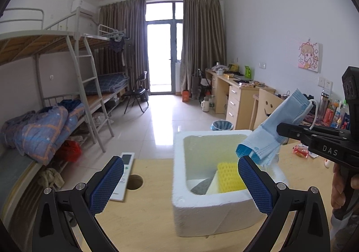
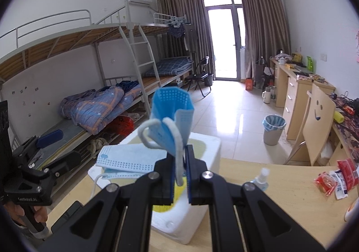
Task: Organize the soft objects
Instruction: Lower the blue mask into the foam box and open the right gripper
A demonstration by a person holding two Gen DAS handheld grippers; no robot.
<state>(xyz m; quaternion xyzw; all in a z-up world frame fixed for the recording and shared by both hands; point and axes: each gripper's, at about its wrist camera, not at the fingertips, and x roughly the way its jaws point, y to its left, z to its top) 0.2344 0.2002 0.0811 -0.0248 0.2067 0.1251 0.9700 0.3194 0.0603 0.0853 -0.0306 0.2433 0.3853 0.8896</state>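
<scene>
A white foam box stands on the wooden table, with a yellow sponge and a grey pad inside. My left gripper is open, its blue pads on either side of the box's near end, holding nothing. My right gripper is shut on a folded light-blue face mask by its fabric and ear loop, above the box. In the left wrist view the right gripper holds the mask over the box's right rim. A second mask spreads below; whether it rests on the rim is unclear.
A white remote control lies beside a round hole in the table, left of the box. Red snack packets and a small spray bottle lie to the right. A wooden chair and a bin stand beyond the table.
</scene>
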